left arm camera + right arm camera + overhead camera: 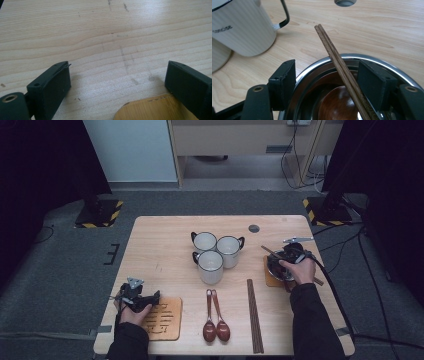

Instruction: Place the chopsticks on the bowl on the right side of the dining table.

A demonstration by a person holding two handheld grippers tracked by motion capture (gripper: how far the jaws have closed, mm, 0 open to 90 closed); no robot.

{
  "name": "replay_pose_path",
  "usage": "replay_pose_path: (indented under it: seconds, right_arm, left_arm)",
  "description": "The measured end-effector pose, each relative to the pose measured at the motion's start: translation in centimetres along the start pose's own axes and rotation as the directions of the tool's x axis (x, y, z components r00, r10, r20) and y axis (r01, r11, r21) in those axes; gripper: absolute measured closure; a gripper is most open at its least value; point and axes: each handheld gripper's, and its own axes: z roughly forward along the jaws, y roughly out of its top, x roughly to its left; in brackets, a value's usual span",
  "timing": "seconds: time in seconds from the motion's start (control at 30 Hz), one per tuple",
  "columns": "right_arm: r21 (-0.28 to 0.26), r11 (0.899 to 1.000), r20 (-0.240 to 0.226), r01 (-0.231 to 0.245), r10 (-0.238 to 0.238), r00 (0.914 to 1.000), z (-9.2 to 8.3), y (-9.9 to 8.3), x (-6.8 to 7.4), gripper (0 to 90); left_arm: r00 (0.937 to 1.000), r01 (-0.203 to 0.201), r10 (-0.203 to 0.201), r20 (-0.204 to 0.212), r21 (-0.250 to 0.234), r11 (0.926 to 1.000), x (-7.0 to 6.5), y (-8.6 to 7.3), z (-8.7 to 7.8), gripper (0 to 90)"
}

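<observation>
Chopsticks point(342, 67), 2 dark ridged wooden sticks, lie across the steel bowl point(322, 65) between the right gripper's point(327, 82) wide, untouching jaws; no lettering reads clearly.

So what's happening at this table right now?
A person is laying out tableware with two handheld grippers. The right gripper hangs open over a steel bowl on a coaster at the table's right; a pair of chopsticks lies across the bowl's rim, between the jaws but not pinched, and a brown spoon sits inside. The left gripper rests open at the near left edge by a second wooden coaster. Three white mugs, two spoons and another chopstick pair wait mid-table.
</observation>
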Motion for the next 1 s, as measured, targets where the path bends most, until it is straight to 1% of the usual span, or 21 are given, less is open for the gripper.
replay_pose_path:
  seconds: [0.07,0.17,0.27,0.37,0.73,0.9,1.0]
  right_arm:
    - [0.006,1.0,-0.01,0.002,-0.002,0.9999,0.0,-0.1,0.2,31.9]
    - [0.018,0.999,-0.02,0.029,-0.028,0.9994,-0.1,-0.3,0.5,31.9]
    - [0.027,0.999,-0.04,0.034,-0.033,0.9987,-0.2,-0.4,0.9,31.9]
    - [0.043,0.998,-0.045,0.046,-0.044,0.998,-0.2,-0.6,1.1,32.0]
    - [0.062,0.994,-0.073,0.084,-0.08,0.9942,-0.8,-0.9,1.6,33.5]
    - [0.057,0.995,-0.079,0.087,-0.082,0.9935,-1.3,-1.0,1.6,33.8]
    - [0.037,0.996,-0.079,0.082,-0.079,0.9937,-1.7,-0.9,1.5,33.7]
  left_arm:
    - [1.0,0.0,0.0,0.0,0.0,1.0,0.0,0.0,0.0,5.4]
    - [1.0,0.0,0.0,0.0,0.0,1.0,0.0,0.0,0.0,5.4]
    - [1.0,0.0,0.0,0.0,0.0,1.0,0.0,0.0,0.0,5.4]
    - [1.0,0.0,0.0,0.0,0.0,1.0,0.0,0.0,0.0,5.4]
    - [1.0,0.0,0.0,0.0,0.0,1.0,0.0,0.0,0.0,5.3]
    - [1.0,0.0,0.0,-0.001,0.0,1.0,0.0,0.0,0.0,5.3]
    - [1.0,0.0,0.0,-0.001,0.0,1.0,0.0,0.0,0.0,5.3]
